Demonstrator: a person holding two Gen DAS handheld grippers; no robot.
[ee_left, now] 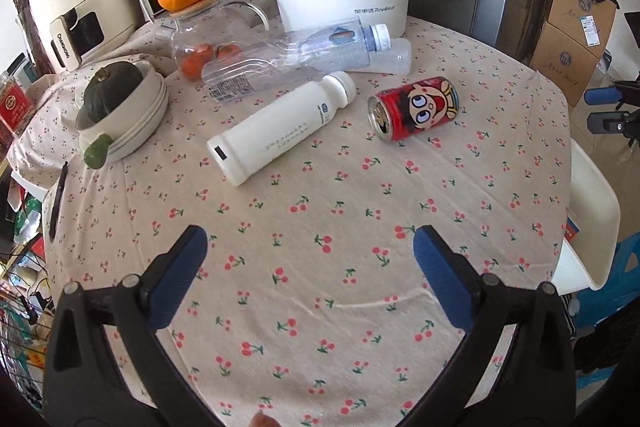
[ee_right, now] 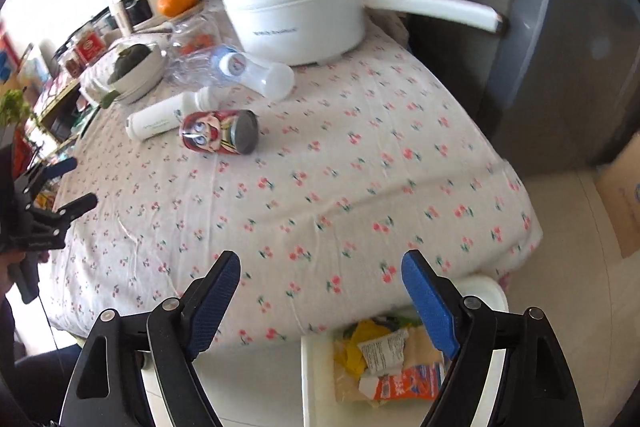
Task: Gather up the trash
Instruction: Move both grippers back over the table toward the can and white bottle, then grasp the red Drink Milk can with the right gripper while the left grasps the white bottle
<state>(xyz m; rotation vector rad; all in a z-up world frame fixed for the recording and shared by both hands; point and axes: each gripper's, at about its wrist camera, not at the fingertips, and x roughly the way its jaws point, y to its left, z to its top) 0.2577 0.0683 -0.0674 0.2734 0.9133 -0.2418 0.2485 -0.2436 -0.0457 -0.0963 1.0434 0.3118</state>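
My left tongs (ee_left: 310, 259) and right tongs (ee_right: 320, 285) both gape empty above the cloth (ee_left: 320, 195). The can (ee_left: 414, 108), white bottle (ee_left: 280, 129) and clear bottles (ee_left: 296, 57) lie mid-table; the bin (ee_right: 316, 379) stands below the near edge. I should grip the can across its barrel, since it may roll.

both grippers look the same: left gripper (ee_left: 310, 251) and right gripper (ee_right: 320, 275) have chunky black plastic arms with triangular cutouts, silver round screws at the pivots, and blue textured pads (ee_right: 430, 307) on the fingers. bit of dark sleeve and skin at the right view's left edge
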